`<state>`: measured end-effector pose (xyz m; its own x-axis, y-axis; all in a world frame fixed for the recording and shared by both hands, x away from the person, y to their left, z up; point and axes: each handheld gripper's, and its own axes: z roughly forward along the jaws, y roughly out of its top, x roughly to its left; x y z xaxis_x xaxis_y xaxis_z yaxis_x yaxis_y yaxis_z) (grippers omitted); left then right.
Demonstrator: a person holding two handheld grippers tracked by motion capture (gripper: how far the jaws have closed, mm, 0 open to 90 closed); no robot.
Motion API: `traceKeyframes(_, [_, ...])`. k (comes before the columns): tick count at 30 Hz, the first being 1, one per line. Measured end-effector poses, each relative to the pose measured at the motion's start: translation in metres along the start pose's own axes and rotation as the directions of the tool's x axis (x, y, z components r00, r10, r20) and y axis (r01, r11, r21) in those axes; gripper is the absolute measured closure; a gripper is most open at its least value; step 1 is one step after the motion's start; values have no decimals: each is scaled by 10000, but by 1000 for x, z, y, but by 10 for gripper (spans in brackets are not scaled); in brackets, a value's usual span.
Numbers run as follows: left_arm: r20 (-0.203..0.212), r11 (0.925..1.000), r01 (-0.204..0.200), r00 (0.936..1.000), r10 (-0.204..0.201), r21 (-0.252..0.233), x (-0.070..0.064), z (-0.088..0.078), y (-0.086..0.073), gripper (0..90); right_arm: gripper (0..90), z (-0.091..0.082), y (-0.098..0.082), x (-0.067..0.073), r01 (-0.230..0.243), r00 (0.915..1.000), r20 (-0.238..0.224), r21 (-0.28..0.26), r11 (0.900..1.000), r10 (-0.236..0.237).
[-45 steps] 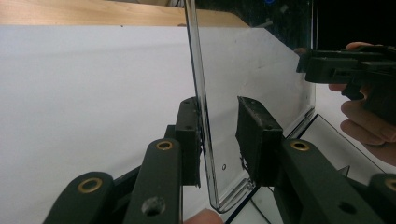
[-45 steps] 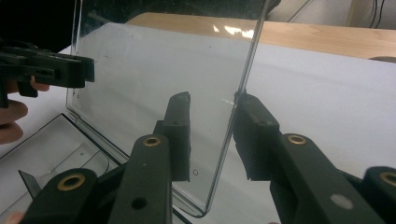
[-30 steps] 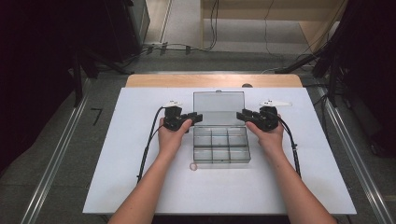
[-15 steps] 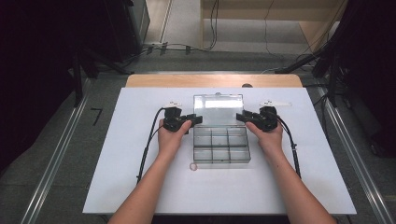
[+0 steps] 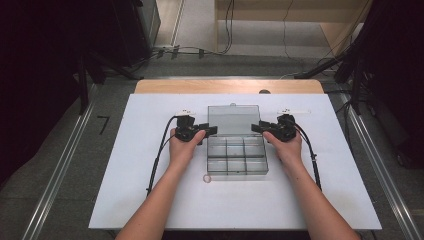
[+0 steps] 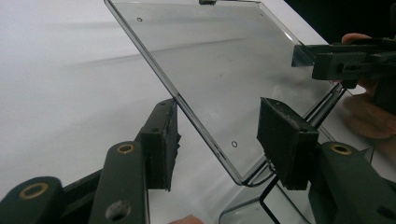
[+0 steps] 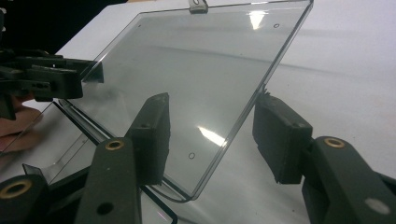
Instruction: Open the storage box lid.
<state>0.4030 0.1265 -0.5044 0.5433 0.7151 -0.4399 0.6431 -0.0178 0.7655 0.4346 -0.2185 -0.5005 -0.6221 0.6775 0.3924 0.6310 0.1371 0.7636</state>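
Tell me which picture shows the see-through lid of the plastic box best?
The left gripper view: the clear flat plastic lid appears large, its edge between the left claw. The right gripper view shows it similarly, glare-marked. The high view shows it small and far off.

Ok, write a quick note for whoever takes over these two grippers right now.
Left gripper: jaws just opening, lid edge between the pads, neither pressing.
Right gripper: the same on the opposite edge.
Clear compartment box: mid-table on the white table top, lid swung open behind the compartments.
Small ring: on the table top by the box's near left corner.
Done: lid opened.
Left: probably draw both grippers clear.
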Motion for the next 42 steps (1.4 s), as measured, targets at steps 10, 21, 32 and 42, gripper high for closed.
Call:
traceKeyframes(10, [-116,9999,62,9999,-61,115,1,0,-2,390,401,1,-1,2,102,9996,264,381,9992,-112])
traceKeyframes(21, [-115,9972,-748,9971,749,60,-9,-14,-5,106,235,-12,-1,3,547,9984,145,25,9985,-547])
traceKeyframes(32, [334,9876,-1559,9871,1565,-204,-26,-31,-9,12,83,-45,-9,18,1394,9889,572,-310,9898,-1374])
traceKeyframes(42, [770,9751,-2202,9721,2217,-274,-45,-44,-12,0,0,-66,-20,31,2159,9713,1094,-339,9758,-2111])
